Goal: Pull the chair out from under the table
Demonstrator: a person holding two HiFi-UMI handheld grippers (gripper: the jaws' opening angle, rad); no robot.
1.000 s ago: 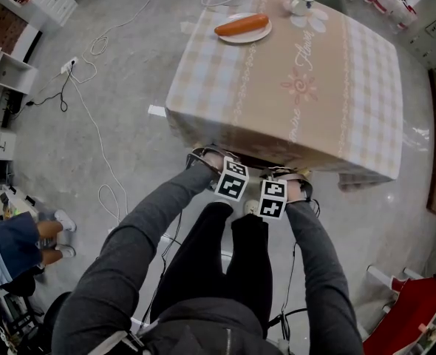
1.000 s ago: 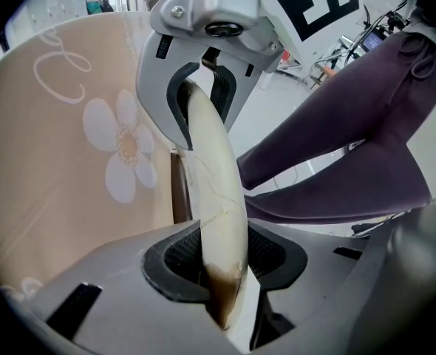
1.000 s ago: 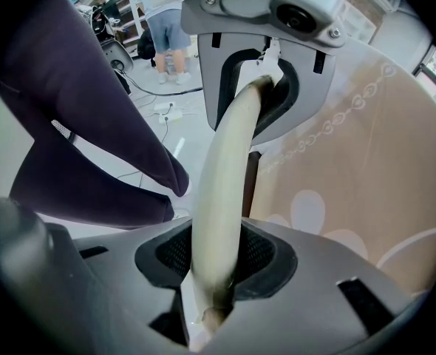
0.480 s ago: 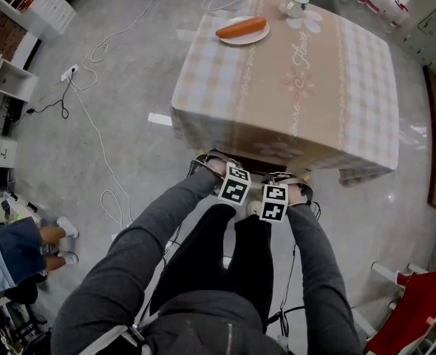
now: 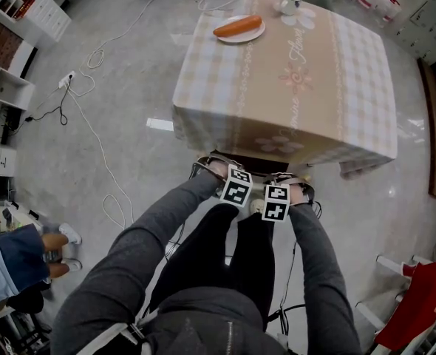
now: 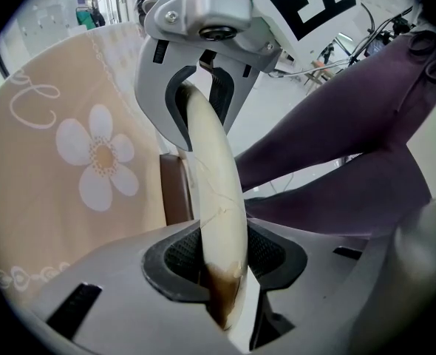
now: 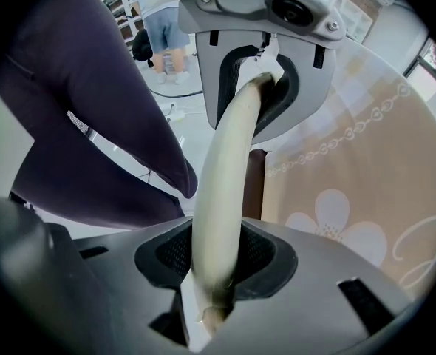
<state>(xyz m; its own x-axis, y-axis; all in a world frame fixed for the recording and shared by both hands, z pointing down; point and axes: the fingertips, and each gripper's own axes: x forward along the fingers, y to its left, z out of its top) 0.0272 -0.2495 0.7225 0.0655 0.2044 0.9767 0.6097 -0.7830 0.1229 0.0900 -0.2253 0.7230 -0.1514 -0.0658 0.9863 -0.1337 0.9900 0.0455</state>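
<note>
The chair is tucked under the table [image 5: 292, 80], which wears a beige checked cloth. Only a dark strip of the chair [image 5: 256, 162] shows at the cloth's near edge in the head view. Its cream curved top rail [image 6: 214, 191] runs through both gripper views [image 7: 222, 191]. My left gripper [image 5: 229, 183] is shut on the rail, pads pressing both sides [image 6: 218, 261]. My right gripper [image 5: 283, 192] is shut on the same rail [image 7: 216, 261], a little to the right. Both point down, side by side.
A plate with a carrot [image 5: 238, 26] and a cup [image 5: 290, 1] stand on the far side of the table. My legs [image 5: 225, 257] are right behind the chair. Cables [image 5: 92, 124] trail over the floor at left, where another person [image 5: 18, 250] stands. A red object [image 5: 421, 298] sits at right.
Both grippers have drawn back toward me with the rail, away from the table's near edge. A bit more of the dark chair shows below the cloth.
</note>
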